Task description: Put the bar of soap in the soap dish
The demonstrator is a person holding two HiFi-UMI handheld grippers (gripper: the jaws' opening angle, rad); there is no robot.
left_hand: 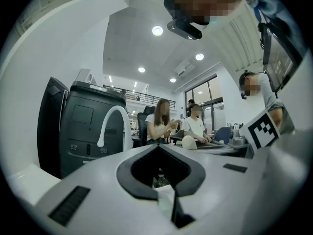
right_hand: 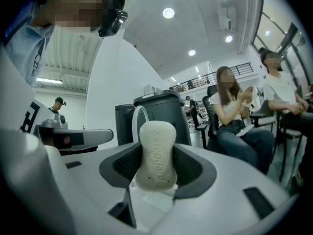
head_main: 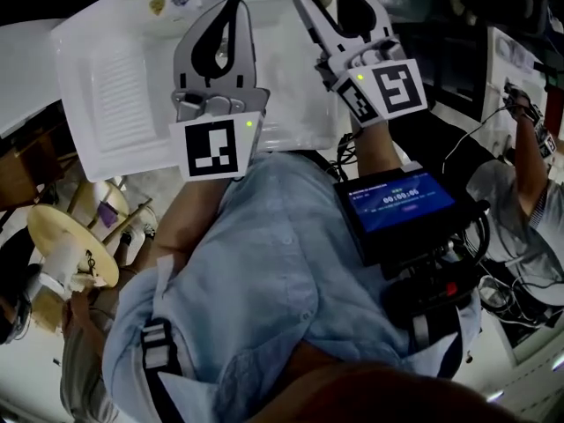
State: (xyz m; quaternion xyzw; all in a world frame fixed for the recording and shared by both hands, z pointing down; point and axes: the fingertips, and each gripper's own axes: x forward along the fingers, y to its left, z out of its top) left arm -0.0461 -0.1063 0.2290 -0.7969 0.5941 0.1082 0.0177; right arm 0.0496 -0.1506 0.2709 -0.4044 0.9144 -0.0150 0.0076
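We hold the bar of soap upright in the right claw, whose two dark pads press on its long sides, with the embossed face turned to that claw's camera and the top of the bar standing above the jaws. The left claw is closed on itself with nothing in it; through its small opening we see only the room beyond. In the head view both claws are raised side by side over the white sink surface, the left one above the edge of the ribbed drainer and the right one further toward the basin, with the pale end of the soap showing at its tip near the top of the picture. We judge that the pick-up is done and the soap is firmly in hand, but the placing is all to come. We cannot pick out the soap dish for certain: a few small things sit at the far rim of the sink, too small to tell. What we judge is left is to find the dish, lower the soap into it and release the right claw.
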